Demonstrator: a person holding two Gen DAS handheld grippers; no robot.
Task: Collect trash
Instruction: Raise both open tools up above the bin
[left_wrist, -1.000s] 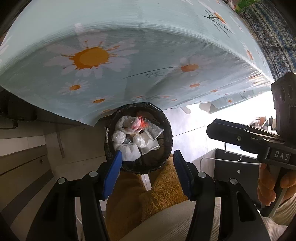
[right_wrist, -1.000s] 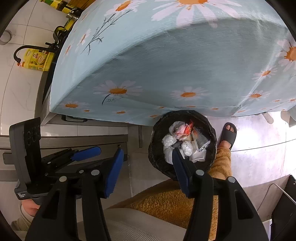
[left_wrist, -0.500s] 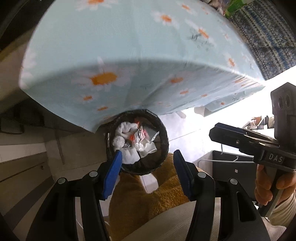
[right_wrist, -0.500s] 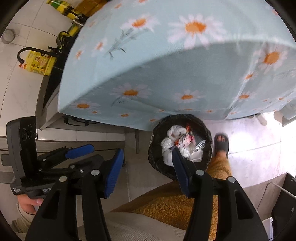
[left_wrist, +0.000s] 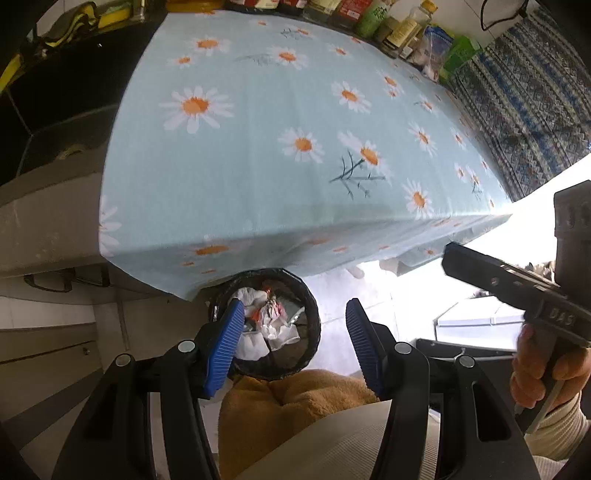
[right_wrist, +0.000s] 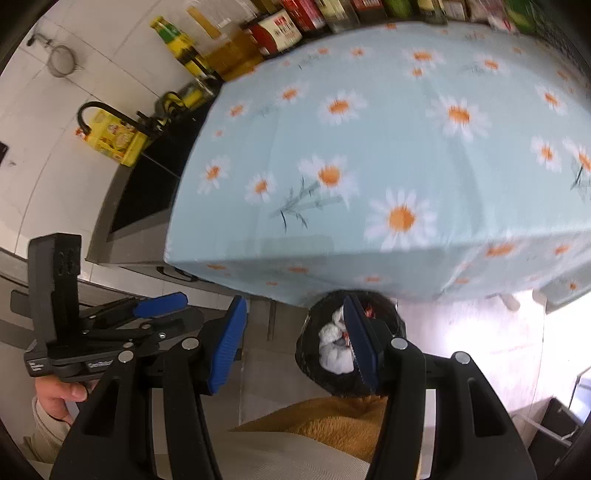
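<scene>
Holding both claws apart and empty: left claw (left_wrist: 293, 341), right claw (right_wrist: 295, 341). Sitting low in centre frame under the daisy-clothed bench (left_wrist: 280, 155) edge, trash bin (left_wrist: 275, 326) full of crumpled trash (left_wrist: 267, 317), showing behind the blue pads (left_wrist: 225, 345).

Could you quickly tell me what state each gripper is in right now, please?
Left gripper: open, nothing between its blue pads.
Right gripper: open, holding nothing.
</scene>
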